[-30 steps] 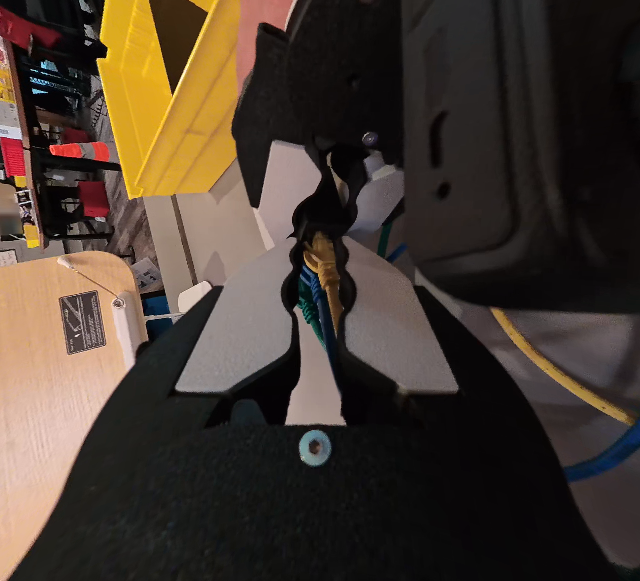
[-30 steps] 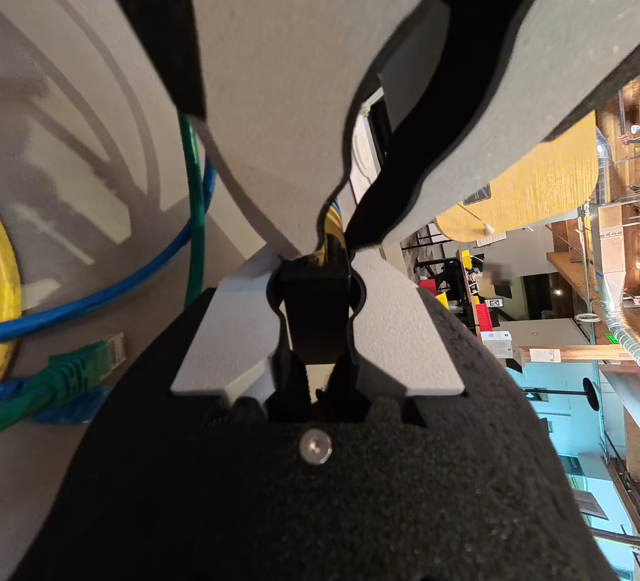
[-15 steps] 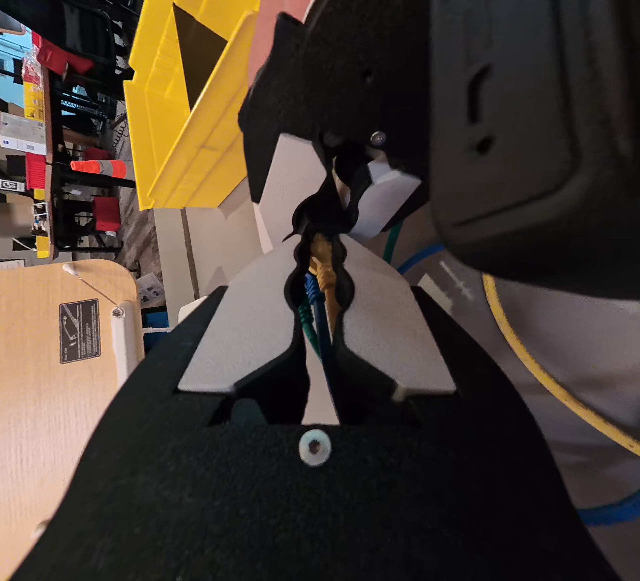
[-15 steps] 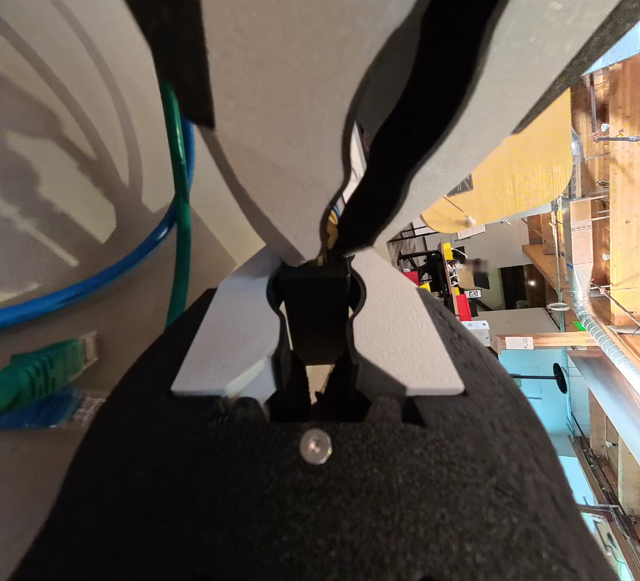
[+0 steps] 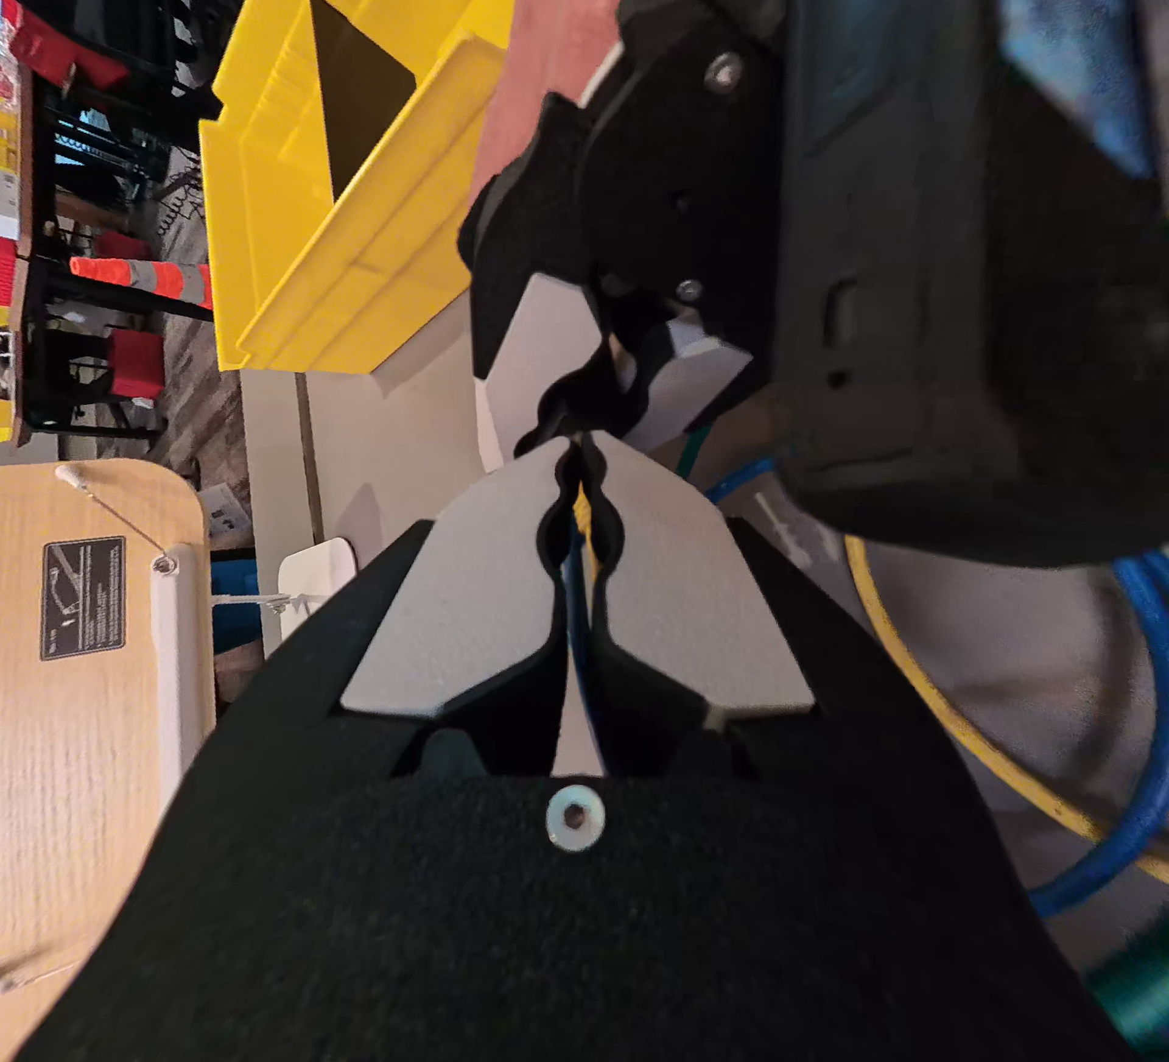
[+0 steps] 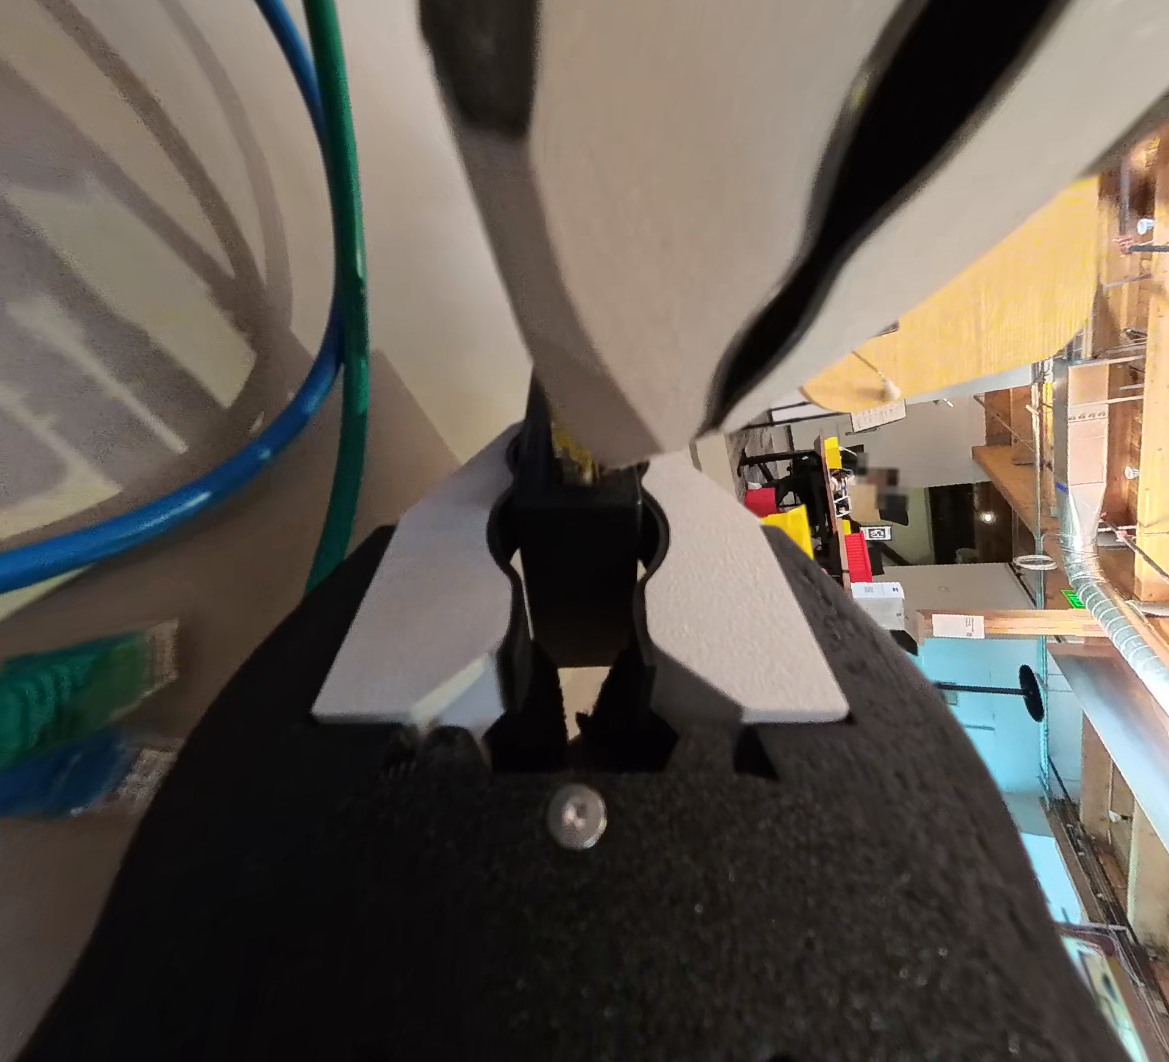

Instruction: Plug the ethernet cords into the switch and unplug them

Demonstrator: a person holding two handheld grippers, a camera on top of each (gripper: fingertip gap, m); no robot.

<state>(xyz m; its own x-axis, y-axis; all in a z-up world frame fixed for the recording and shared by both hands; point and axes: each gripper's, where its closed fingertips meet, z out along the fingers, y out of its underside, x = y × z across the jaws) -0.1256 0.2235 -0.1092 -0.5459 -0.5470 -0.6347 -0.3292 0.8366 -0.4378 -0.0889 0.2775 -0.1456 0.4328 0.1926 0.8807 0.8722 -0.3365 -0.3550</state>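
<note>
My right gripper [image 6: 579, 481] is shut on a small black switch [image 6: 579, 563]. A yellow ethernet plug [image 6: 572, 462] sits at the switch's far end. My left gripper [image 5: 574, 449] meets it tip to tip and its jaws are nearly closed around the yellow ethernet cord [image 5: 917, 715]; the grip point is hidden. The left gripper [image 6: 683, 437] fills the top of the right wrist view. The right gripper [image 5: 594, 392] faces me in the left wrist view, held by a hand [image 5: 569, 19]. A loose green plug [image 6: 82, 690] and a blue plug [image 6: 63, 778] lie at the left.
A green cord [image 6: 348, 209] and a blue cord [image 6: 253, 462] loop over the pale table top. A yellow bin [image 5: 354, 177] stands behind the grippers. A wooden table top [image 5: 82, 715] is at the left, with shelves and an orange cone [image 5: 145, 279] beyond.
My left gripper's jaws have closed from a wider gap to nearly shut. Both grippers have shifted a little while staying tip to tip. The right gripper still holds the switch.
</note>
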